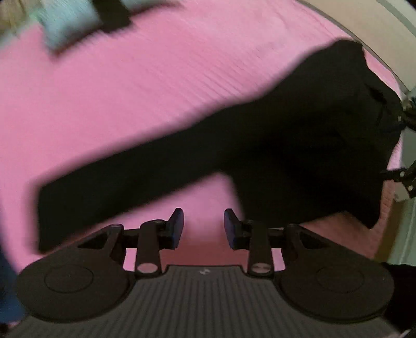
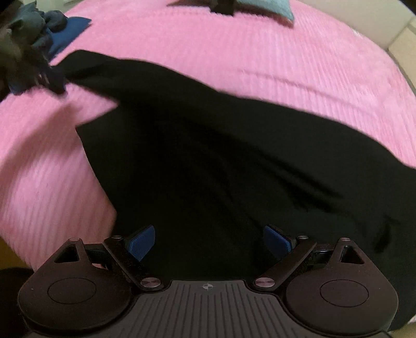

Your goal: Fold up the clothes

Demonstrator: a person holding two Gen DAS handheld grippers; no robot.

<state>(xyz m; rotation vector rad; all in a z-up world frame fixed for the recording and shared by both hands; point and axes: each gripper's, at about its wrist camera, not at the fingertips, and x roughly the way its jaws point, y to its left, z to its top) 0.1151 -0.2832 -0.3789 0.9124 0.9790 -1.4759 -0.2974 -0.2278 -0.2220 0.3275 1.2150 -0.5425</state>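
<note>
A black garment (image 1: pixel 273 145) lay spread on a pink bedspread (image 1: pixel 130 98), its long sleeve (image 1: pixel 109 187) stretched out to the left and its body bunched toward the right edge of the bed. The left gripper (image 1: pixel 204 226) hung just near of that sleeve, jaws partly open with only pink cover between them, holding nothing. The right gripper (image 2: pixel 209 241) hovered over the body of the garment with its jaws wide apart; the cloth lay under them but was not pinched. At the far side sat a light blue folded piece (image 2: pixel 273 7) and, far left, a heap of dark blue clothes (image 2: pixel 52 28).

The step in hand looked like folding the sleeve across the body. To do it well, the left gripper should pinch near the cuff, taking one layer only, and carry it low and flat over the chest while the right steadies the body, so no wrinkle is trapped beneath.
</note>
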